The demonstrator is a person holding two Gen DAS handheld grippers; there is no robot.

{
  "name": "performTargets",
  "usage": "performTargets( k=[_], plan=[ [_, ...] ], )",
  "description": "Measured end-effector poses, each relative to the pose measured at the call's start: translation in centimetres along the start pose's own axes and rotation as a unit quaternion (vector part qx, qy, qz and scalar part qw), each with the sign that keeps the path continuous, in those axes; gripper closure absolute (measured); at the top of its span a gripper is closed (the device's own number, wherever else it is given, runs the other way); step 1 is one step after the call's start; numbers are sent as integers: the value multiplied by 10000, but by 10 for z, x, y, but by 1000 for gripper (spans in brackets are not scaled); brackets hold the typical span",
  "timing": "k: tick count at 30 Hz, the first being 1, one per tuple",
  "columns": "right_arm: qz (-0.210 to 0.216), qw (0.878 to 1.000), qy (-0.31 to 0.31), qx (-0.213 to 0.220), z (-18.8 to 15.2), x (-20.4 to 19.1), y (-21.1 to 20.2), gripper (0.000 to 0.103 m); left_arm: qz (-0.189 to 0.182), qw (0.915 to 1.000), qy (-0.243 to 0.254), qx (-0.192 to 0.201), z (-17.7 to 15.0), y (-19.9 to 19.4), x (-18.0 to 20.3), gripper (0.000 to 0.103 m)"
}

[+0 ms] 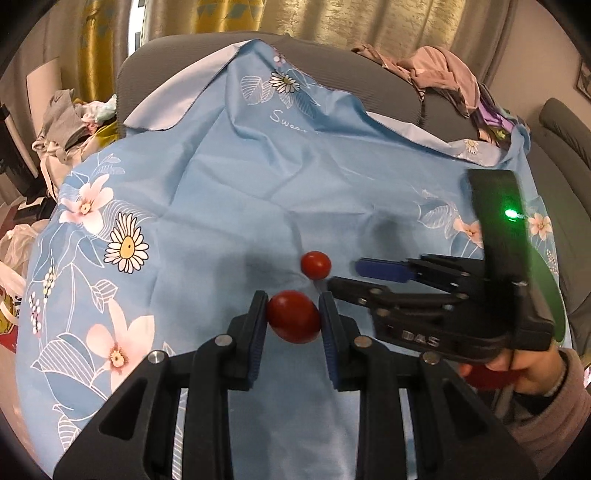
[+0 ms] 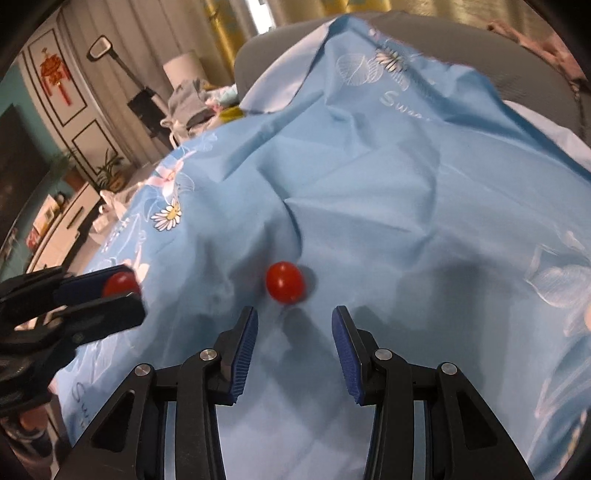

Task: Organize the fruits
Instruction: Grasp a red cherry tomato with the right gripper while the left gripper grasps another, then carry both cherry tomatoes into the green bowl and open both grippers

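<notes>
The left gripper (image 1: 293,314) pinches a red cherry tomato (image 1: 293,316) between its blue-padded fingers, the pads pressed to either side of the fruit; the right wrist view shows the same held tomato (image 2: 120,283) at the far left. The right gripper (image 2: 294,321) holds nothing, its jaws spread apart. A second cherry tomato (image 2: 284,282) lies on the cloth just ahead of its fingertips, untouched; in the left wrist view that loose tomato (image 1: 316,264) sits just beyond the held one, close beside the tip of the right gripper (image 1: 345,277), which reaches in from the right. A hand (image 1: 517,369) in a pinkish sleeve grips its handle, and a green light (image 1: 511,213) glows on its body.

Everything rests on a creased light blue cloth (image 1: 236,184) printed with daisies and pink flowers, spread over a grey sofa (image 1: 332,55). Crumpled clothes (image 1: 439,74) lie on the sofa back, more laundry (image 1: 70,114) is heaped at the left, and yellow and beige curtains (image 1: 258,14) hang behind. A red knot ornament (image 2: 55,77) hangs on a panelled wall.

The right gripper's body is marked "DAS" (image 1: 421,338). White script on the cloth begins "Swee" (image 1: 288,122); the rest is lost in a fold.
</notes>
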State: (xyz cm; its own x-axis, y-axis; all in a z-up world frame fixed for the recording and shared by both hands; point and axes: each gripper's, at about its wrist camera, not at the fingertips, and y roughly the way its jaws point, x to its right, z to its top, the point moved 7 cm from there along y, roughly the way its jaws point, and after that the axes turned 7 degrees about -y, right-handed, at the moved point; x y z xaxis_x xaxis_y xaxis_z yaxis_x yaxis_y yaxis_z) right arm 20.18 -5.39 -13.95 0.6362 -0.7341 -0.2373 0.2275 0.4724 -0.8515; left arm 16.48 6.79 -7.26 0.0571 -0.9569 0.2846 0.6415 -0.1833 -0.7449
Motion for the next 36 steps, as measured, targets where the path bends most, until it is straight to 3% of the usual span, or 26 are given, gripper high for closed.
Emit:
performTargets(
  k=[8, 10, 16, 36],
  plan=[
    [-109, 9993, -332, -106, 14, -7, 26, 60, -71, 10000, -55, -39, -2, 0, -5, 75],
    [-200, 9990, -377, -115, 16, -7, 28, 75, -74, 9999, -67, -40, -1, 0, -5, 75],
    [-422, 9983, -369, -140, 13, -7, 20, 75, -91, 10000, -15, -25, -3, -5, 0, 75],
    [-976, 9908, -127, 930, -27, -21, -137, 75, -271, 9987, 434, 22, -31, -46, 65, 75]
  ],
)
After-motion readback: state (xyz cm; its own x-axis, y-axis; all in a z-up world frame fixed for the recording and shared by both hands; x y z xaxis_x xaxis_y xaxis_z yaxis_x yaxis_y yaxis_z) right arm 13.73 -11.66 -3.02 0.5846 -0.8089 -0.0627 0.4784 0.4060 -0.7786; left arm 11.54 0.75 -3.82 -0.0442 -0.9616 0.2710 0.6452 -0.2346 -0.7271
